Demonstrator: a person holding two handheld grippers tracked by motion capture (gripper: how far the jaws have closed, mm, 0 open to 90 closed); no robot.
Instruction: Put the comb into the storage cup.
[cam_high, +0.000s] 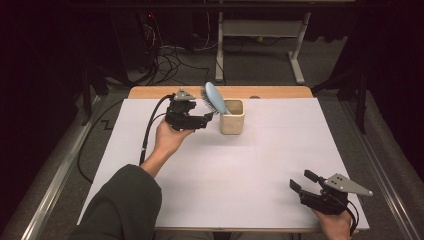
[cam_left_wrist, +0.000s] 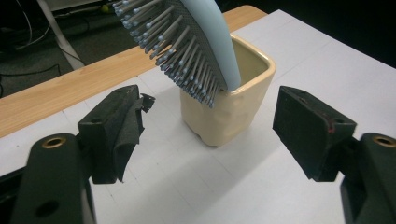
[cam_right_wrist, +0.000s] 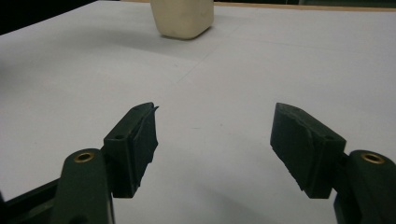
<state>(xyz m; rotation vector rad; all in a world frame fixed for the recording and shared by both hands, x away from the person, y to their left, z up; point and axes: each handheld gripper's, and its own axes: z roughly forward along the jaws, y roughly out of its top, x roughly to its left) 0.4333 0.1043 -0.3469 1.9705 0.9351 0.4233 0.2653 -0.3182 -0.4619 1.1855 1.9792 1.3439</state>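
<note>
The cream cup (cam_high: 232, 117) stood toward the far edge of the tabletop (cam_high: 240, 165), and the blue hairbrush (cam_high: 215, 97) leaned out of it leftward, its bristles overhanging the cup's left side. The left gripper (cam_high: 206, 119) sat just beside that side, jaws apart. The right gripper (cam_high: 301, 181), near the front right corner, faced bare tabletop up to the cup.

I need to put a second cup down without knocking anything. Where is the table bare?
Bare white sheet lies between the cream cup and the right gripper, and along the right edge. It is crowded at the far left-centre, where the open left gripper sits beside the cup and the blue hairbrush leans out of it.
</note>
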